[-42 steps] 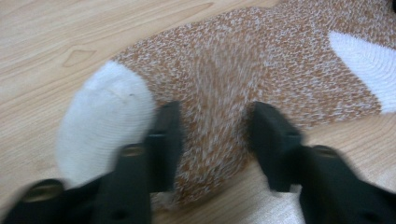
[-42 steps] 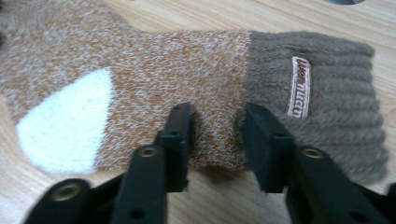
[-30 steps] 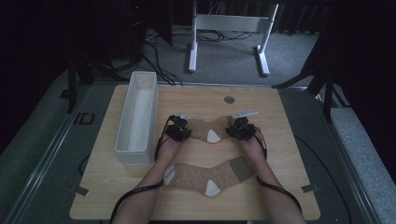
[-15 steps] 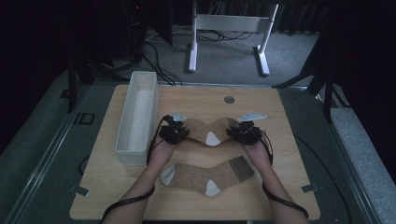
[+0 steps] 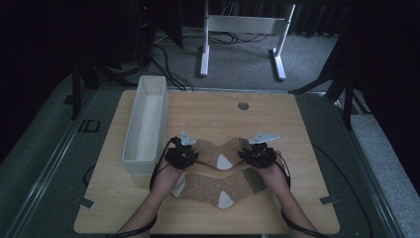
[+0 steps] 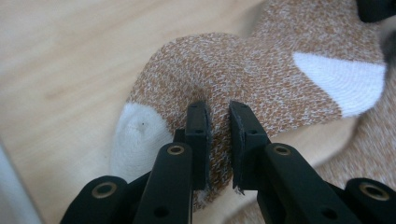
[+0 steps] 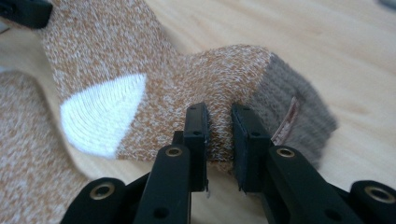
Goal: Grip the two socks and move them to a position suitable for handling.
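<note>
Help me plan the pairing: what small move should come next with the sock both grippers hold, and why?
Probably carry the held sock toward the near sock and lower it on top: the left gripper pinches its toe end, the right gripper its cuff end.

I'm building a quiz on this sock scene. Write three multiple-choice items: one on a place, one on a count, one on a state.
1. Where does the white bin stand?
A. on the table's left side
B. on the table's right side
C. on the floor

2. How many socks are on the table?
A. one
B. two
C. four

3. What is the left gripper doing?
A. hanging open above the bin
B. lying on the table unheld
C. pinching the far sock near its white toe

Answers: 1 A, the high view shows the bin along the left edge. 2 B, the far sock lies beyond the near sock. 3 C, the left gripper view shows fabric bunched between the nearly closed jaws; the right gripper pinches the same sock near its grey-brown cuff.
</note>
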The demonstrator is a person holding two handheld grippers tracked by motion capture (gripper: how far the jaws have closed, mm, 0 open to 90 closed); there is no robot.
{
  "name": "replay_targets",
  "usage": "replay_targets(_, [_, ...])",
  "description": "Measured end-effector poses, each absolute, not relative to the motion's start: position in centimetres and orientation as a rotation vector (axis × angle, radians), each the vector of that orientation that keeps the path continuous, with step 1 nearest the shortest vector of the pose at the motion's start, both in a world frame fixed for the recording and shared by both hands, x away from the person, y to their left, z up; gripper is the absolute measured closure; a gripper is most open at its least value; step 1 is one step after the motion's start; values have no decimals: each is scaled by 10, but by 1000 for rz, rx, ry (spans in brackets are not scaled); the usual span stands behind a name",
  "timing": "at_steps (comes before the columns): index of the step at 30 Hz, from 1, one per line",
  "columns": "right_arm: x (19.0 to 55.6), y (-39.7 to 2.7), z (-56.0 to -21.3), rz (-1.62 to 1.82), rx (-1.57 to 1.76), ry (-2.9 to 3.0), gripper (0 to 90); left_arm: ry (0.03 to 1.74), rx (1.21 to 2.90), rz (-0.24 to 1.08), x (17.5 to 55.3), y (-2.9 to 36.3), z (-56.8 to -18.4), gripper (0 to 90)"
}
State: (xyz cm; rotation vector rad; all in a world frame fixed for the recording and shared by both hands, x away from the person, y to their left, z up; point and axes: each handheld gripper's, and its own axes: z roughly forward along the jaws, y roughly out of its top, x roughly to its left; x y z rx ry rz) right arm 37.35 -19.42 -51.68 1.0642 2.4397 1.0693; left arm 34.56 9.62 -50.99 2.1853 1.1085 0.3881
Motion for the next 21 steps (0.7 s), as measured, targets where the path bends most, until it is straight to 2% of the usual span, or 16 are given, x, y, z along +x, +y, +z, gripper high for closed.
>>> replay_targets(12, [367, -193, -543, 1049, 1108, 2494, 759, 1138, 2221, 326, 344, 103, -539, 774])
replay_targets(14, [367, -193, -544, 1060, 1122, 2488, 753, 1134, 2196, 282, 344, 105, -541, 716])
replay_targets(16, [368, -193, -544, 1059, 1126, 2485, 738, 1134, 2195, 276, 345, 105, -541, 581])
replay_targets(17, [368, -193, -544, 1060, 1131, 2486, 727, 1134, 2200, 285, 345, 104, -541, 549])
replay_targets(19, [369, -194, -544, 1062, 1140, 2485, 670, 1139, 2205, 295, 346, 103, -541, 466])
replay_targets(21, [368, -195, -542, 1066, 1146, 2472, 602, 1144, 2200, 301, 346, 102, -540, 431])
